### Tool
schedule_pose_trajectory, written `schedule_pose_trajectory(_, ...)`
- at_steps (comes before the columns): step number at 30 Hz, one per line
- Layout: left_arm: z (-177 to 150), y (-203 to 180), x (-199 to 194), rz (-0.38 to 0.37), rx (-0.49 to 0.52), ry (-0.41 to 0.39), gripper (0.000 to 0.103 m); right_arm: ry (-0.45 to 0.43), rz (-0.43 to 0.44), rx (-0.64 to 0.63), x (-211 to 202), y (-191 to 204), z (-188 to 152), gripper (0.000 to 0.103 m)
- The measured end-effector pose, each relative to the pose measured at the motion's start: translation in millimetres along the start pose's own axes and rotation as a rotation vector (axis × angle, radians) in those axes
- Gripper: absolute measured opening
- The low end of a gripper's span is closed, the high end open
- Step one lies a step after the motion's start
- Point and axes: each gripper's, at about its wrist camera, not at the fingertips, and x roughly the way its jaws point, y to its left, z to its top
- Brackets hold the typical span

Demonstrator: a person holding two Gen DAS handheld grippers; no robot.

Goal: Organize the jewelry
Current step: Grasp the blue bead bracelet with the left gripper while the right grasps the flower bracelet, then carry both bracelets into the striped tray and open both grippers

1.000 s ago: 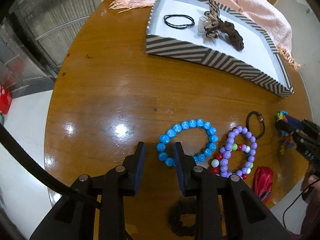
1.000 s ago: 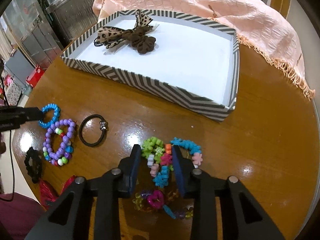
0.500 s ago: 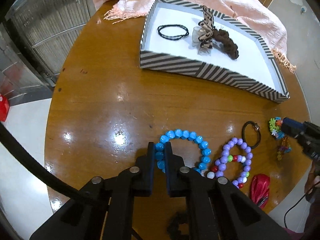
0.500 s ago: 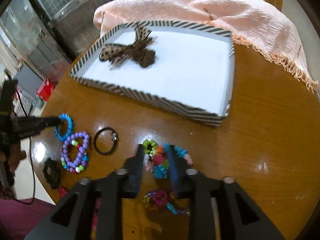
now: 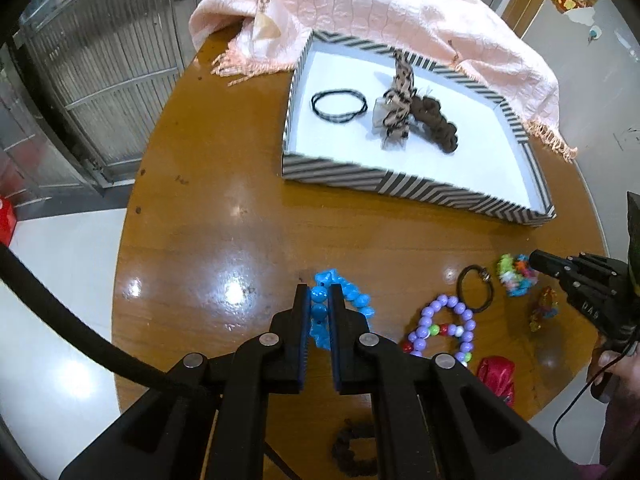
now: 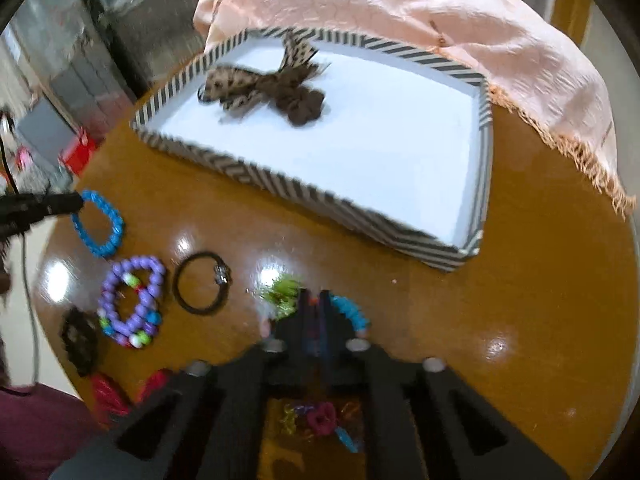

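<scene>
In front of the striped tray [image 5: 404, 190], the left gripper [image 5: 319, 300] clamps the blue bead bracelet [image 5: 348, 300]. The right gripper [image 6: 314, 308] pinches the multicoloured flower bracelet [image 6: 348, 310], nearer the tray's right corner.

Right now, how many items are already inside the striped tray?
3, all toward its far-left end: a thin black hair band lying flat, a leopard-print bow beside it, and a brown scrunchie touching the bow. Most of the striped tray floor shows, so nothing seems hidden.

My left gripper [image 5: 319, 304]: black plastic arms, blue finger pads [image 5: 305, 312], silver pivot screws, black cable at 8 o'clock.
</scene>
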Motion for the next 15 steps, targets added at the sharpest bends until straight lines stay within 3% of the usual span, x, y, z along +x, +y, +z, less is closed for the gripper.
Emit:
schedule_pose_trajectory(7, 13, 0, -18, -0.02, -0.003, -0.046, 0.008, -0.013, 0.058, 0.053, -13, -12, 6, 0.0)
schedule_pose_trajectory(9, 15, -1, -19, -0.021, -0.001, -0.05, 0.008, 0.019, 0.045, 0.056, -6, -10, 3, 0.012)
schedule_pose_trajectory(11, 16, -2, -20, -0.024, 0.002, -0.051, 0.008, 0.048, 0.017, 0.038, 2, -6, -5, 0.043)
schedule_pose_trajectory(14, 16, -4, -19, -0.028, 0.005, -0.047, 0.008, 0.067, -0.049, 0.01, 13, -1, -10, 0.043)
schedule_pose_trajectory(15, 16, -5, -19, -0.03, 0.006, -0.047, 0.008, 0.049, -0.028, 0.038, 15, -3, -10, 0.044)
